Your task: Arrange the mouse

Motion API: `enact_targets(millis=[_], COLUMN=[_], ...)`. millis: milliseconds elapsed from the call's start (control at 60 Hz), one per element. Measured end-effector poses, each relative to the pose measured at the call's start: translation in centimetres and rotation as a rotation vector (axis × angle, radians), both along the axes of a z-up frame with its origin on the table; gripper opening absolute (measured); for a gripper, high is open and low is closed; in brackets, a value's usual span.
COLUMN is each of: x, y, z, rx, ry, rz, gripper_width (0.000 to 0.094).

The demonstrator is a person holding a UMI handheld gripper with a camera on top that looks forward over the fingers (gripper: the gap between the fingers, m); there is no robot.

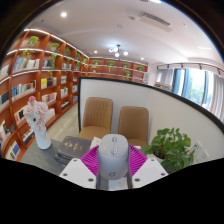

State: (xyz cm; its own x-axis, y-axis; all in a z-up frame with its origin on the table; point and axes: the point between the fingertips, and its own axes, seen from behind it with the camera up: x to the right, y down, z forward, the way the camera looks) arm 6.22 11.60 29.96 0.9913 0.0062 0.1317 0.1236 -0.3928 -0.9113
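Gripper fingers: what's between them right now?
Gripper view: a white mouse sits between the pink pads, which press both its sides. Gripper shut on it.

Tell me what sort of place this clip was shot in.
Probably a library or reading lounge: tall bookshelves line the curved wall, two tan armchairs sit by a white partition, with a potted plant beside them. The gripper holds a pale mouse between its pink pads.

Mouse (113, 156): smooth matt plastic, pale grey, pressed between the pads.
Gripper (113, 163): white matt plastic fingers (77, 172), magenta pads with a soft dull finish.
Chairs (98, 117): tan upholstery, slight sheen.
Bookshelves (45, 75): warm brown wood.
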Motion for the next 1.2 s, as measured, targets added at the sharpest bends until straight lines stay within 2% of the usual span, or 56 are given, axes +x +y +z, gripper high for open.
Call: enact_targets(millis=[83, 283, 417, 583, 633, 750, 917, 950, 983, 1017, 1050, 1200], x=[5.8, 15.2, 16.2, 16.0, 15.7, 15.5, 15.4, 15.3, 14.8, 14.0, 13.4, 12.4], y=[0.0, -1.7, -2.7, -4.0, -3.7, -4.0, -4.3, -4.5, -4.9, -5.1, -5.2, -6.2], z=[-1.7, -15.4, -24.5, -31.0, -30.9, -31.0, -31.3, -31.3, -31.2, -30.9, -30.3, -25.2], rx=[-0.037, -0.267, -0.397, -0.502, -0.474, -0.472, -0.507, -0.524, -0.543, -0.550, -0.544, -0.472], ry=[-0.004, 0.006, 0.049, 0.081, 0.100, 0.129, 0.114, 0.112, 0.119, 0.141, 0.162, 0.144], rz=[-0.022, -0.040, -0.016, 0.003, 0.006, 0.012, 0.015, 0.019, 0.034, 0.052, 0.053, 0.010], gripper_width=[0.0355, 0.0353, 0.0356, 0.0368, 0.0370, 0.0405, 0.0531, 0.0589, 0.0717, 0.0802, 0.0855, 0.0849])
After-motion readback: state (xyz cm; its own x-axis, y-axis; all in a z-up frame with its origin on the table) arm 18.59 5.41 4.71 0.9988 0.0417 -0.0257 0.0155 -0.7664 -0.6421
